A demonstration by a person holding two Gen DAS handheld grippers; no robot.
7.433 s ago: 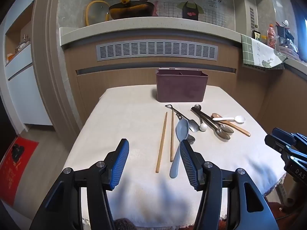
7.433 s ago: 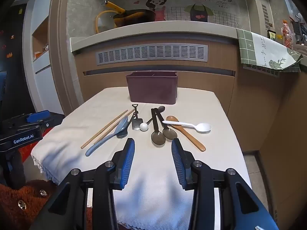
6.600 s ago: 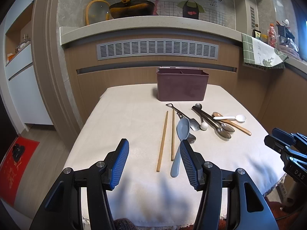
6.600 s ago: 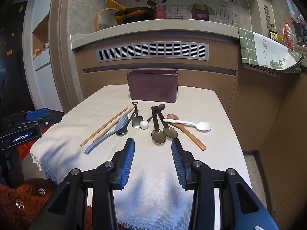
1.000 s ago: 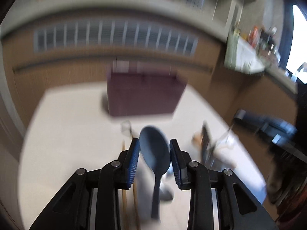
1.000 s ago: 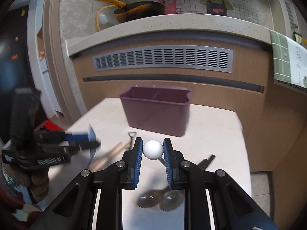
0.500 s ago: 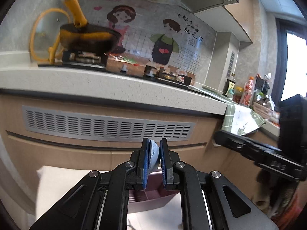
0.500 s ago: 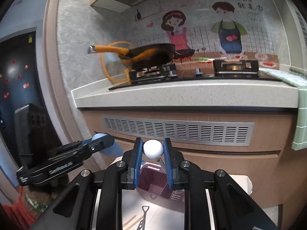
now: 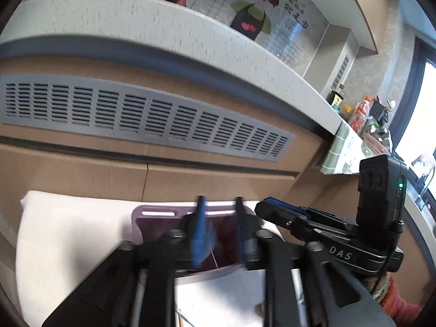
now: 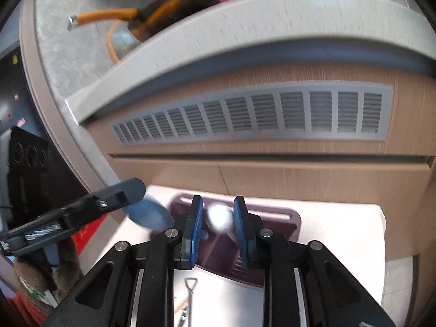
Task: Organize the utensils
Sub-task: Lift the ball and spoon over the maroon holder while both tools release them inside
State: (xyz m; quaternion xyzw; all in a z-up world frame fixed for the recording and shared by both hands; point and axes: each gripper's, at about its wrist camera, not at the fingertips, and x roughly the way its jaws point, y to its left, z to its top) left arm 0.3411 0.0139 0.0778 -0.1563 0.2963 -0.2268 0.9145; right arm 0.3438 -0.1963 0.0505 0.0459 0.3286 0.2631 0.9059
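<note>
The maroon utensil caddy (image 9: 158, 214) (image 10: 283, 215) stands on the white-clothed table, right below both grippers. My left gripper (image 9: 219, 204) (image 10: 133, 188) hovers over the caddy's middle with its jaws opening; its pads are blurred and press on nothing. A blurred blue spoon (image 10: 148, 215) shows just past its tip, by the caddy's left end. My right gripper (image 10: 218, 201) (image 9: 272, 207) is over the caddy too, its jaws opening. The white ball-ended spoon (image 10: 219, 216) sits blurred between the pads, with a small gap on each side.
The kitchen counter front with a long grey vent (image 9: 141, 120) rises right behind the table (image 9: 68, 231). A small shovel-handled spoon (image 10: 190, 286) lies on the cloth in front of the caddy. A person's sleeve (image 9: 395, 299) is at the lower right.
Both grippers have dropped and tipped toward the caddy, which now fills the space under them. The left pads have parted off the blue spoon; the right pads have widened around the white ball.
</note>
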